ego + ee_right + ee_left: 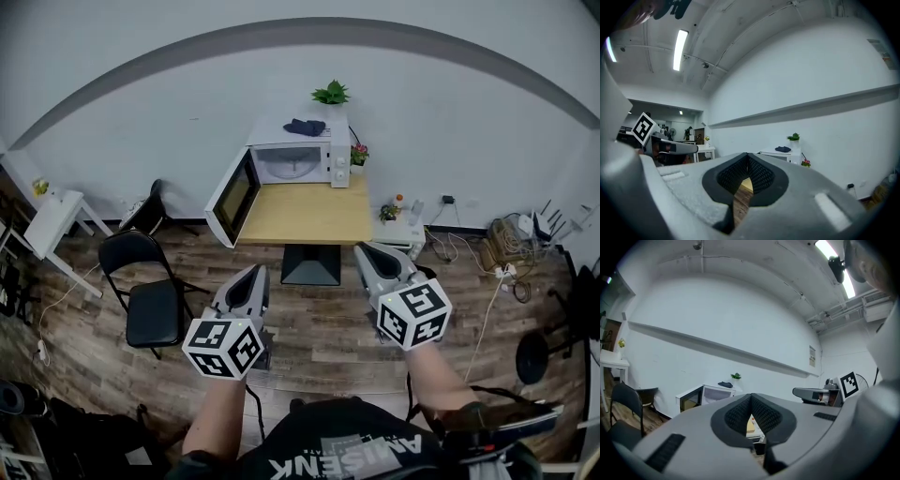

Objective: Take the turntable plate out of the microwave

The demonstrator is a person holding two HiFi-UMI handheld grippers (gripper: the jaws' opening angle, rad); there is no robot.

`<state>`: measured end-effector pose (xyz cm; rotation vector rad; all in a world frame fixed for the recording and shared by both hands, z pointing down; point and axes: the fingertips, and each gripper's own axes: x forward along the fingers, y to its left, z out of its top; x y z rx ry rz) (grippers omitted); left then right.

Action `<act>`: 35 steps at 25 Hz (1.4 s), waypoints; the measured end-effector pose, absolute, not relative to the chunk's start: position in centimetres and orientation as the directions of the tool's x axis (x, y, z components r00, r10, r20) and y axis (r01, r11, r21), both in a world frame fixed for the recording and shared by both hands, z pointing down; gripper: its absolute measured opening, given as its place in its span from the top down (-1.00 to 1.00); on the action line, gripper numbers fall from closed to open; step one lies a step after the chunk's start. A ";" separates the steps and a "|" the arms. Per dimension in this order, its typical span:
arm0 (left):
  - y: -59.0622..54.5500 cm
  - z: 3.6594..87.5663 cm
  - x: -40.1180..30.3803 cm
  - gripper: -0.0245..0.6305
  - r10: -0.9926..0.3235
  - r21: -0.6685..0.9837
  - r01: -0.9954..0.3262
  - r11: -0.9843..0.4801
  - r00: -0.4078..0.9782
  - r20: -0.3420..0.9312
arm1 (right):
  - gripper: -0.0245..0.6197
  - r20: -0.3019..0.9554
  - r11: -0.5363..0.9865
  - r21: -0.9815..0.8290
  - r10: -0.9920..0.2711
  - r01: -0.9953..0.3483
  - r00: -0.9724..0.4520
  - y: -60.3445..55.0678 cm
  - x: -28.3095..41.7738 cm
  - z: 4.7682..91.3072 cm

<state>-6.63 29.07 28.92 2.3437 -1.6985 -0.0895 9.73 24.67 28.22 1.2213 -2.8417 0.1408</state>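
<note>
A white microwave stands at the far end of a wooden table, its door swung open to the left. Inside the cavity a pale round turntable plate shows only dimly. Both grippers hang over the floor well short of the table, pointing level toward it. My left gripper is shut with nothing in it, and so is my right gripper. In the left gripper view the closed jaws frame the microwave at left. The right gripper shows the same closed jaws.
A dark cloth and a potted plant sit on the microwave, a small flower pot beside it. A black chair stands left of the table, a low white stand right of it. Cables lie on the floor at right.
</note>
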 end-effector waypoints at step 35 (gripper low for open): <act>25.5 31.1 -14.9 0.92 -0.922 0.246 -0.903 -0.352 0.379 0.072 | 0.91 0.090 0.655 -0.119 -0.742 -0.746 -0.665 22.4 1.2 30.2</act>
